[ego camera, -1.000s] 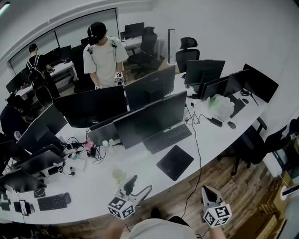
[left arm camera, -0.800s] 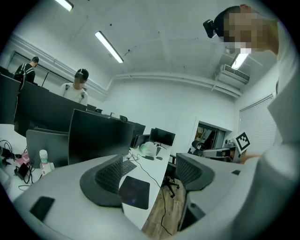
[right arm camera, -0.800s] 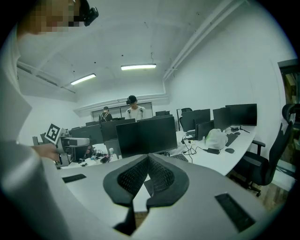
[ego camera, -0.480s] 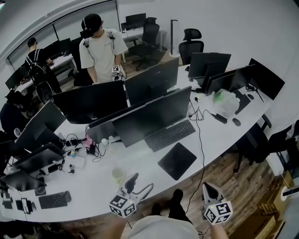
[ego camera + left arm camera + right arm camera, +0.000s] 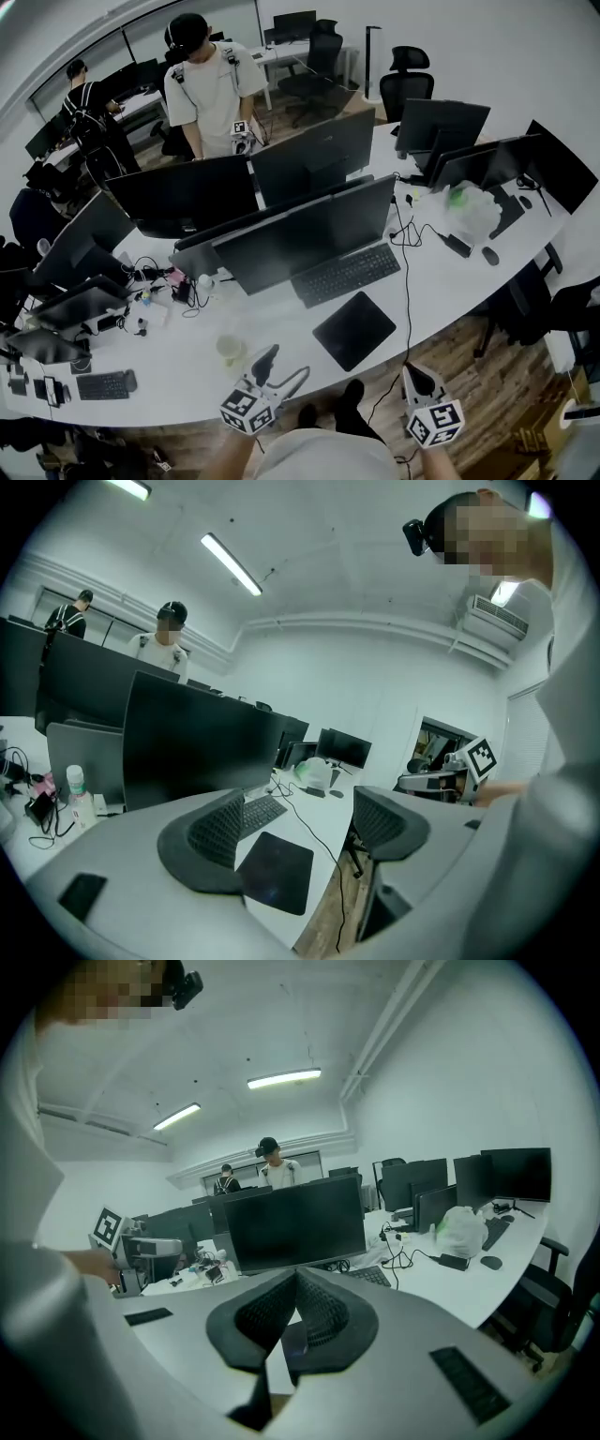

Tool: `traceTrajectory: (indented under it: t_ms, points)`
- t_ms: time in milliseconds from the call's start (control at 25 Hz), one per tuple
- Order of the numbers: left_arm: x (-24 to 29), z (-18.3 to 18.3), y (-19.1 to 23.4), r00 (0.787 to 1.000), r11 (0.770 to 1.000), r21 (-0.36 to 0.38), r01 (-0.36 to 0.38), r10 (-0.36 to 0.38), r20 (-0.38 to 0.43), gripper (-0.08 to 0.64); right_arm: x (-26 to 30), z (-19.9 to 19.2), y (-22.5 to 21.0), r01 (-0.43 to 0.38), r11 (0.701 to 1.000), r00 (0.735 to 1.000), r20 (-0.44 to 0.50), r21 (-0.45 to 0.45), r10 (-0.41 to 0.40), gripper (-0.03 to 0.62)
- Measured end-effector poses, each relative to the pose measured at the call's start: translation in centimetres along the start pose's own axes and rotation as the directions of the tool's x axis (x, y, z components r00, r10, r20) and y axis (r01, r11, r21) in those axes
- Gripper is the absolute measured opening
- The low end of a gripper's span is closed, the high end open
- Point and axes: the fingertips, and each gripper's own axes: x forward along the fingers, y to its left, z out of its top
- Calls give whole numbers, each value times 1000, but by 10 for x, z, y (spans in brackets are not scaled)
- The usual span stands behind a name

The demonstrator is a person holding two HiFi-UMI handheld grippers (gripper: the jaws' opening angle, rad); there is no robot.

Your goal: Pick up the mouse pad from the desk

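Nothing of the pick-up is done yet. The left claw hangs over the near edge of the bench, its jaws apart and empty, with the black mouse pad lying flat at its one o'clock, well apart. The right claw, jaws together on nothing, has the pad at eleven o'clock. Reaching, gripping and lifting are all left.
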Motion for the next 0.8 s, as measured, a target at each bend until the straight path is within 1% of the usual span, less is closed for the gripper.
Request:
traceTrajectory:
  t_ms: [400,640,800]
  points:
    - [65,-15,-1,994,995,-5,-101,101,-36,376,47,0,-58,-118,993,991,-72,-22,116,11]
    - [109,-35,-4,986,989,22,-146,147,-83,383,70,-10,-89,-180,984,977,-117,-12,178,11]
    - [129,-56,-1,975,985,48,-165,170,-142,397,83,-20,-100,-212,977,967,-146,2,210,11]
